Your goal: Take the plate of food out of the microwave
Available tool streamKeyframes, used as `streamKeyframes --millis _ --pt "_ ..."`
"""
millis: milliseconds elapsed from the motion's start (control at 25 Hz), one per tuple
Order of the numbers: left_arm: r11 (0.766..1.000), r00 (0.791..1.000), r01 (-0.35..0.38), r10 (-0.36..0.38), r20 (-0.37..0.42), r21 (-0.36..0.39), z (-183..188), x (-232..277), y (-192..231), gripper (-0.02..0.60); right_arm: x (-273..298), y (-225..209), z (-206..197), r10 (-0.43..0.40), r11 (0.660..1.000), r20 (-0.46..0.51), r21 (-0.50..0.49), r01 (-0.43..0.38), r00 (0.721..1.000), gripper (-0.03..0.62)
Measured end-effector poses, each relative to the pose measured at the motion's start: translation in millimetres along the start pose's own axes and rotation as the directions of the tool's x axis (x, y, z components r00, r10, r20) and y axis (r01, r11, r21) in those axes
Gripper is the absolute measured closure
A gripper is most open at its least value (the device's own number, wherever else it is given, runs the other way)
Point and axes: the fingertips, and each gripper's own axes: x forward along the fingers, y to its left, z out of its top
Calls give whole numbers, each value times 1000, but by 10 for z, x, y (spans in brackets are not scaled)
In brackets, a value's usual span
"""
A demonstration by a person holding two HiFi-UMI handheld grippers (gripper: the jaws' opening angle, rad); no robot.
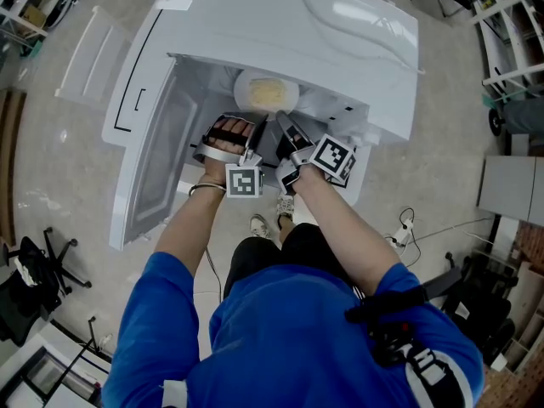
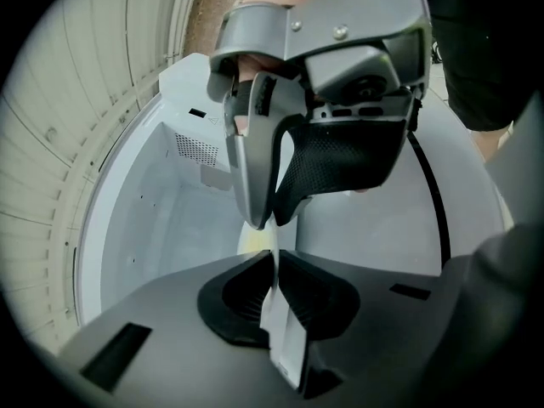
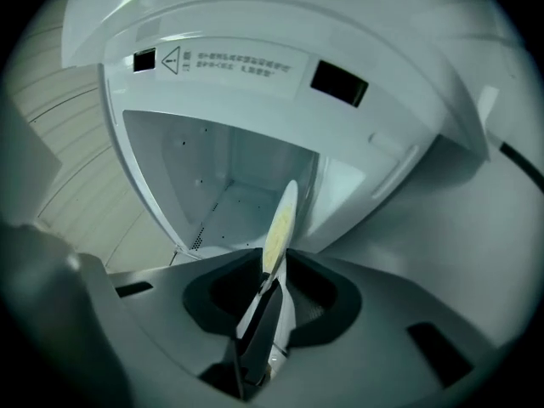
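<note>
Floor [image 1: 51, 168]: pale and speckled, spread under the white microwave [image 1: 340, 24].
Person: blue sleeves [image 1: 153, 313], both arms stretched toward the oven's open mouth.
Left gripper [image 2: 274, 266]: jaws nearly together, pinching the near rim of the plate [image 1: 266, 92].
Right gripper [image 3: 270, 283]: just right of the left one; jaws partly spread around the same rim, a dark gap on one side.
Plate: carries yellow food and sits at the mouth of the cavity.
Door [image 1: 149, 168]: swung open to the left.
</note>
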Motion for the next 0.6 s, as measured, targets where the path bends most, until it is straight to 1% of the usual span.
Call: streamKeyframes --millis 200,240,360,440,600 --pt "999 1000 -25 25 12 20 37 -19 28 555 74 -27 -28 10 998 -2 66 -10 1000 507" --pt "1000 1000 -22 22 12 17 40 -16 21 555 80 -43 -30 5 997 -3 77 -5 1000 539" --pt "1000 1000 15 -15 17 -1 43 -12 -77 551 75 -85 -50 -1 995 -8 103 2 1000 567" --pt "999 999 37 -37 16 -12 38 -27 -148 540 64 -100 -77 2 994 -13 107 0 1000 576" --pt "999 999 31 -31 18 -15 42 -59 -167 540 44 -98 -117 19 993 -22 118 -16 1000 577"
